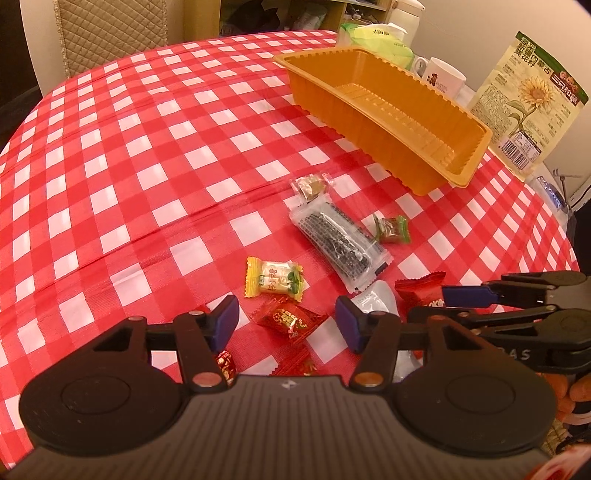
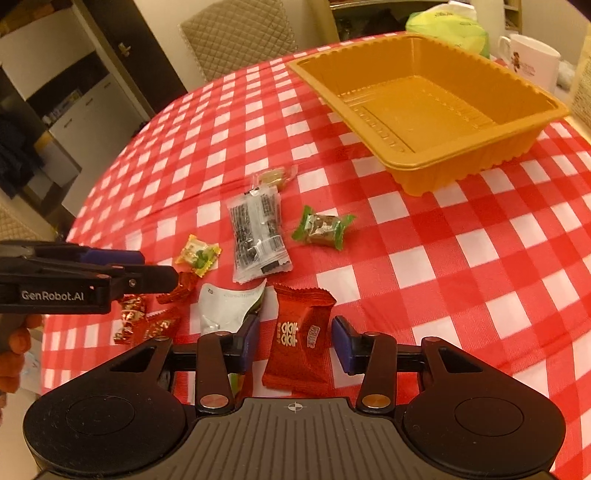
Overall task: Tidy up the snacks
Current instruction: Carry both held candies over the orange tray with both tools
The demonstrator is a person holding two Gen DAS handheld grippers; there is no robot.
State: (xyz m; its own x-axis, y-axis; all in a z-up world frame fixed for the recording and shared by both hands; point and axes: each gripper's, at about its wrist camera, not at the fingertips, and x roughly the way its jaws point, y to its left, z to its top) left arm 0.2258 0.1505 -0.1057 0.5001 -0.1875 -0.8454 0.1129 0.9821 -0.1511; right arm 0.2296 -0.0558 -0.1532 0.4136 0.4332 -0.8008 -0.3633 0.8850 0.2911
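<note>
An empty orange plastic tray (image 1: 373,122) (image 2: 406,170) stands on the red checked tablecloth. Wrapped snacks lie scattered in front of it: a clear packet of dark snack (image 1: 338,243) (image 2: 256,236), a green-wrapped candy (image 1: 391,229) (image 2: 323,229), a yellow-and-white candy (image 1: 275,282) (image 2: 197,256), a clear-wrapped candy (image 1: 310,184) (image 2: 275,175), a white packet (image 2: 225,304). My left gripper (image 1: 287,323) is open, its fingers either side of a small red candy (image 1: 286,317). My right gripper (image 2: 294,343) is open around a red packet (image 2: 299,343) lying on the cloth.
A white mug (image 1: 441,77) (image 2: 532,61), a green tissue pack (image 1: 376,37) (image 2: 448,27) and a sunflower-seed bag (image 1: 528,103) stand behind the tray. More red candies (image 2: 147,321) lie at the left. A quilted chair (image 2: 240,35) stands behind the table.
</note>
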